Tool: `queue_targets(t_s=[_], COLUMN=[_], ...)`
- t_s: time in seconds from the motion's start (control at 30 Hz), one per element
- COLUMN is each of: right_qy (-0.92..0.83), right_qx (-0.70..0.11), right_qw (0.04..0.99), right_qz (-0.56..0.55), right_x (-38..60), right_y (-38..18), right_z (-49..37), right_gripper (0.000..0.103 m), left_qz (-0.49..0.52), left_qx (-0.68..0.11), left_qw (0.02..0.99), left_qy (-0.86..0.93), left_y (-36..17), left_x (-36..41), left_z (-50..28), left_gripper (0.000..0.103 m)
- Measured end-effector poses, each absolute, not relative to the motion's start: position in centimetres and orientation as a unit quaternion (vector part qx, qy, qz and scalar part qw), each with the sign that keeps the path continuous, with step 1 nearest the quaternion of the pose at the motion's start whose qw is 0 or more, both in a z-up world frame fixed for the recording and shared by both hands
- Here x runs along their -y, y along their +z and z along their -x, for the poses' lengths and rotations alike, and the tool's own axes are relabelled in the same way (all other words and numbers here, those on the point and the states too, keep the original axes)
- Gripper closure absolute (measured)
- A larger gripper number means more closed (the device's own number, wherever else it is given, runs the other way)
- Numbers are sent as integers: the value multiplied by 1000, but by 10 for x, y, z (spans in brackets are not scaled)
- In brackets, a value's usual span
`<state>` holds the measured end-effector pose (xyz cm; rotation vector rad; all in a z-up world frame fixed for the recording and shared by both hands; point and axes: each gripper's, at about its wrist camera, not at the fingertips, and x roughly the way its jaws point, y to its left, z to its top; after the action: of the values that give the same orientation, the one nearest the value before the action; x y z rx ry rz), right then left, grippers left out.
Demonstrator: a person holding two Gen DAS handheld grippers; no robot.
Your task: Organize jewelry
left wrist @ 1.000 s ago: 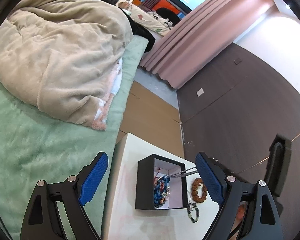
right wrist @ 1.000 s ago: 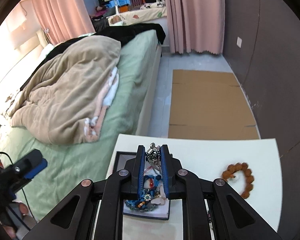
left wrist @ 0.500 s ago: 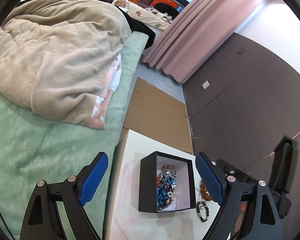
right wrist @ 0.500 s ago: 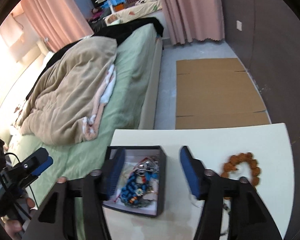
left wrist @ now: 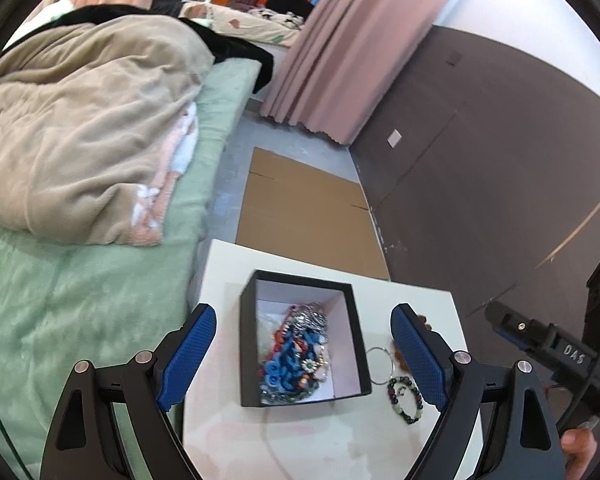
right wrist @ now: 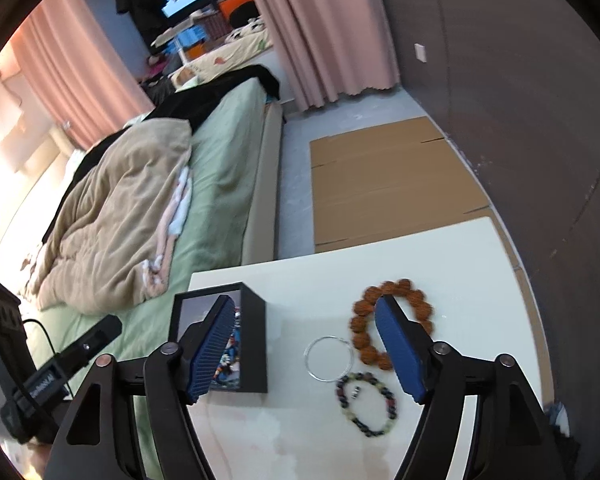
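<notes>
While both my hand-held grippers, left (left wrist: 303, 350) and right (right wrist: 306, 346), hang wide open, empty: thin ring (right wrist: 329, 358) flat on bench (right wrist: 460, 264), pads may skid; beaded bracelet (right wrist: 367, 405) nearby could snag.

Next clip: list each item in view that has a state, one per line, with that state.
Left gripper: open, empty, above the box.
Right gripper: open, empty, above the table.
Box: lidless, upright, holding a heap of jewelry.
Silver ring: flat on the table, outside the box.
Brown bracelet: on the table, outside the box.
Dark bracelet: on the table, outside the box.
</notes>
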<state>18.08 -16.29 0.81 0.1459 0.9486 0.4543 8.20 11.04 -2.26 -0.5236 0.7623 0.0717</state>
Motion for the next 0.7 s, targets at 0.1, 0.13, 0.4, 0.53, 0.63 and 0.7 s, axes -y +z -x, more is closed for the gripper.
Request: queue_targets(t_s=[0.1,0.13,0.4,0.53,0.63,0.7], right_qy=[201,198,168,165,156,155], right_qx=[-458,-464,-482,-476,-459,-457], right_qw=[862,859,850,851,861,864], right_qz=[-84,-88,-127,-151,-155,-145], right_x=[183,189,232,251,263,268], right_y=[1,-3,-20,-23,-22,-21], right_z=[-177,-176,-167,-163,-159,-159], right_gripper=[21,17,0,0,0,0], left_qz=[230,223,171,141,127,117], left_qx=[-374,-376,-393,-402,-410,-413], left_qw=[898,899,903,904,903,903], left_qy=[28,25,-6,-17,-26,-32], left_y=[-23,-24,-31,-36,-41,-44], left_x=[-95,-89,-44,-21,-8,0], left_z=[-85,-87,-94,-96,-98,-99], left_gripper=[14,14,12,12,12,12])
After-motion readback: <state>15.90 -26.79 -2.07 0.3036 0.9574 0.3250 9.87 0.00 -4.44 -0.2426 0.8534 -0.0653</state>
